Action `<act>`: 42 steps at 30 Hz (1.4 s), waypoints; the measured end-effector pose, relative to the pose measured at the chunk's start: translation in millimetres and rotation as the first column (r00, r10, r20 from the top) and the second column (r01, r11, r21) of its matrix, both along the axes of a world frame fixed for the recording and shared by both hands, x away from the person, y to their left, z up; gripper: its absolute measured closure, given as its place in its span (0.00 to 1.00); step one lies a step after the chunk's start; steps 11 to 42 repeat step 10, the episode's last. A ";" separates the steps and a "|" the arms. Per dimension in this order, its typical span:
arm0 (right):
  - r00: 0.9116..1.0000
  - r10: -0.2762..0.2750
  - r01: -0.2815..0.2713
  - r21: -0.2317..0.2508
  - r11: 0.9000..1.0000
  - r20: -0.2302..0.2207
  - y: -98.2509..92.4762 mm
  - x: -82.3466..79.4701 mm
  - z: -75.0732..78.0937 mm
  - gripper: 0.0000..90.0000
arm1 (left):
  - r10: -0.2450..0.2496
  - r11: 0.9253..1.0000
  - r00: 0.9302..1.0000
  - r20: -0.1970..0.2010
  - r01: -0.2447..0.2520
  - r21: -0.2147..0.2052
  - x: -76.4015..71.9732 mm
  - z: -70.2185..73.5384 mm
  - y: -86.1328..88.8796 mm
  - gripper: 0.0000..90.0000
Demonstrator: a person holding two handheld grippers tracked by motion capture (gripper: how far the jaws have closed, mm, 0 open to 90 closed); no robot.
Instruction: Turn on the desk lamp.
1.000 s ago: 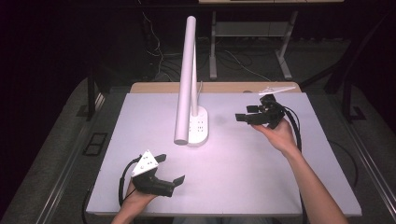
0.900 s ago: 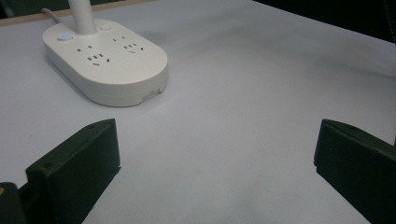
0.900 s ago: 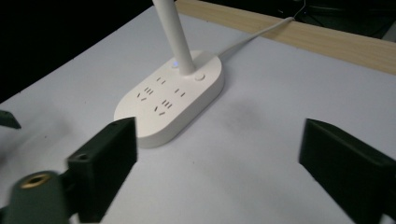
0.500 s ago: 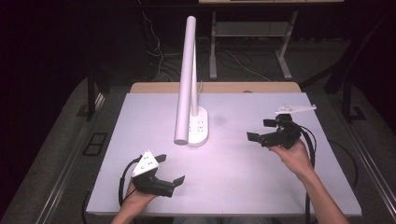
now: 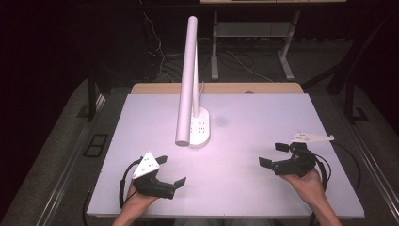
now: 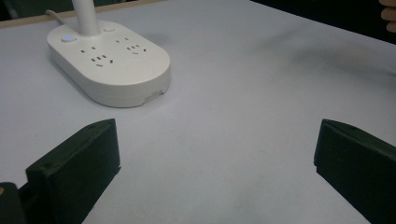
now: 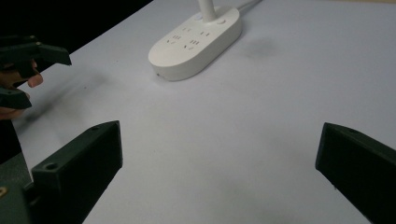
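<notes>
Jaws spread wide, nothing between, on left gripper (image 5: 163, 173) and right gripper (image 5: 278, 154), both low at near table edge. Lamp base (image 5: 200, 127) with sockets stood ahead, well apart from both, midway between. Bare white table (image 5: 263, 117); dark room, cables on floor (image 5: 244, 66) behind.

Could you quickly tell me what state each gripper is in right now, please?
Left gripper: open, holding nothing.
Right gripper: open, holding nothing.
</notes>
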State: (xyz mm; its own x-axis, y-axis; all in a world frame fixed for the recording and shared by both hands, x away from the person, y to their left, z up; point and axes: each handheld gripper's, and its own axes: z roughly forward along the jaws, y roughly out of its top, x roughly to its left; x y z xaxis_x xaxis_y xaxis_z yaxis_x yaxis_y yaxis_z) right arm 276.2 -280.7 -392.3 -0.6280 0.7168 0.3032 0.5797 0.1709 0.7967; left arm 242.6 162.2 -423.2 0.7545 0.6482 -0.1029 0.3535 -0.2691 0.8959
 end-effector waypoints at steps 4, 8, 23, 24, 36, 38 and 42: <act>1.000 -0.011 0.011 -0.001 1.000 -0.010 -3.8 -8.9 -7.0 0.00 | -0.003 1.000 1.000 0.002 0.003 0.001 -0.2 0.1 -0.2 0.00; 1.000 -0.030 0.030 0.013 0.999 -0.002 -9.3 -23.5 -14.3 0.00 | 0.002 1.000 1.000 0.003 -0.002 -0.001 0.5 0.6 0.6 0.00; 0.999 -0.035 0.035 0.015 0.999 -0.005 -11.7 -28.8 -17.8 0.00 | 0.003 1.000 1.000 0.002 -0.003 -0.002 1.8 0.5 0.8 0.00; 0.999 -0.035 0.035 0.015 0.999 -0.005 -11.7 -28.8 -17.8 0.00 | 0.003 1.000 1.000 0.002 -0.003 -0.002 1.8 0.5 0.8 0.00; 0.999 -0.035 0.035 0.015 0.999 -0.005 -11.7 -28.8 -17.8 0.00 | 0.003 1.000 1.000 0.002 -0.003 -0.002 1.8 0.5 0.8 0.00; 0.999 -0.035 0.035 0.015 0.999 -0.005 -11.7 -28.8 -17.8 0.00 | 0.003 1.000 1.000 0.002 -0.003 -0.002 1.8 0.5 0.8 0.00; 0.999 -0.035 0.035 0.015 0.999 -0.005 -11.7 -28.8 -17.8 0.00 | 0.003 1.000 1.000 0.002 -0.003 -0.002 1.8 0.5 0.8 0.00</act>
